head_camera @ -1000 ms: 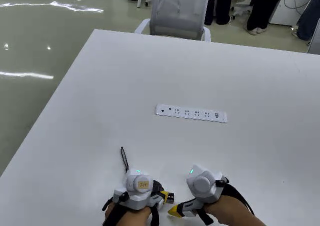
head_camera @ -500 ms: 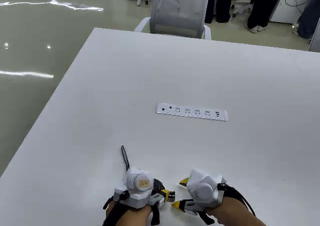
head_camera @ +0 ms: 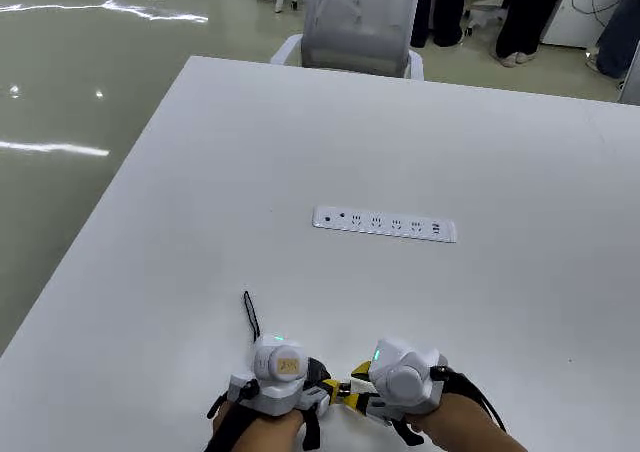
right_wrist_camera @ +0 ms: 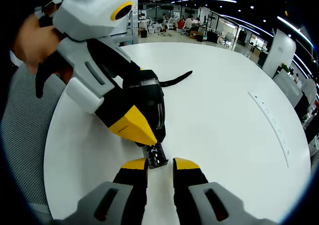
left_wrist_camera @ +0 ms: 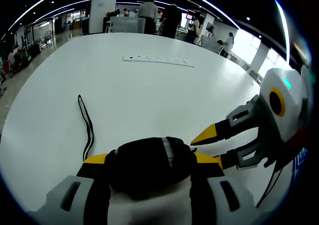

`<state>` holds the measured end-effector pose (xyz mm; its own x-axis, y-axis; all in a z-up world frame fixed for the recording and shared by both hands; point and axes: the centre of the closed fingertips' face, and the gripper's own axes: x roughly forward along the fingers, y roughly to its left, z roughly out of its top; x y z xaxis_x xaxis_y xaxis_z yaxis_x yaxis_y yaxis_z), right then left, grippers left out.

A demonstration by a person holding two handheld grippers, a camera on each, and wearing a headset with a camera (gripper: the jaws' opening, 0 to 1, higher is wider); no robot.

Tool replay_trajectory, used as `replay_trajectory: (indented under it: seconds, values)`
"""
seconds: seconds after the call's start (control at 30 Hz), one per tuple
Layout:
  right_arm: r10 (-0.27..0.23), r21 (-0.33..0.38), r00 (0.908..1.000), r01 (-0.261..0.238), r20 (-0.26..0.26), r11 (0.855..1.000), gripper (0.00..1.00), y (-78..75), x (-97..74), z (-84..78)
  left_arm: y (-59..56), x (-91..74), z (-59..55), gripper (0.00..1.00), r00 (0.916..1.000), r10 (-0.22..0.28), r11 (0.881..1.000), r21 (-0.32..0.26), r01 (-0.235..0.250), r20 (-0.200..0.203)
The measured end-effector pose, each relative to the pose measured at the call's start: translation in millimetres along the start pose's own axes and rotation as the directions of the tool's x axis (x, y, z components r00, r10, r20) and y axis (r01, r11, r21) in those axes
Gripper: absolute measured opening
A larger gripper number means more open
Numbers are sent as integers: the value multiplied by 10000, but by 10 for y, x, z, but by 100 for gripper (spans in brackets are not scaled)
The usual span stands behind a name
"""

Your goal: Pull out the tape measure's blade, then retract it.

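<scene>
Tape measure (left_wrist_camera: 144, 172) clamped in left gripper (left_wrist_camera: 151, 159), right gripper (right_wrist_camera: 159, 164) at its blade tip.
A black cord (left_wrist_camera: 87, 123) trailed from the case over the white table (head_camera: 200, 222). The left fingers were pressed on either side of the black case, near the table's front edge. A short stub of blade (right_wrist_camera: 155, 158) stuck out, its end lying between the right fingertips, close against one. Those fingers stood slightly parted and were not pinching it. A power strip (head_camera: 384, 225) lay well beyond.

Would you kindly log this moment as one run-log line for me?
left gripper: shut on tape measure | right gripper: open at blade | blade: barely out | strap: on table
</scene>
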<state>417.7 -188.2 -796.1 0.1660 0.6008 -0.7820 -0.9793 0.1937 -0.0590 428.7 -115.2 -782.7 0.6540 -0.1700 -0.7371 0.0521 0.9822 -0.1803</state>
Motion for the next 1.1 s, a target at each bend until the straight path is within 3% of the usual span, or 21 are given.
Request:
replay_trajectory:
  seconds: [0.37,0.63,0.7,0.77,0.83,0.9,0.93,0.97,1.0,1.1]
  values:
    - [55,-385,9983,-78,-578,9992,11,11,71,8,1,10,8,62,9999,20,10000,1,-20,-113]
    - [96,-324,9994,-107,-339,9994,13,23,72,28,-1,11,6,62,10000,-39,10000,-57,38,-89]
    - [27,-38,9995,-29,-314,10000,15,15,73,20,0,18,10,62,10000,-38,10000,-65,38,-39]
    - [-367,118,9989,371,-301,9992,26,-45,62,-6,0,23,11,63,10000,-52,10000,-59,52,-20]
    - [-663,1024,9975,683,-224,9924,58,-103,42,-44,0,27,10,63,9999,-111,9999,-118,110,-33]
    - [-789,1524,9968,800,-131,9851,77,-155,2,-71,-2,28,7,63,9998,-174,9998,-134,173,-54]
    - [-1231,1591,9924,1219,-27,9797,86,-244,-30,-88,-6,30,3,63,9998,-205,9997,-149,204,-67]
    - [-1342,1908,9909,1336,-102,9725,96,-261,-50,-123,-8,31,2,63,9997,-211,9997,-152,210,-75]
    - [-1180,2239,9929,1190,-177,9673,99,-242,-64,-155,-12,29,-1,63,9998,-210,9997,-148,209,-75]
    - [-1414,2900,9898,1405,-180,9467,100,-290,-126,-234,-14,33,-3,64,9997,-247,9996,-166,247,-31]
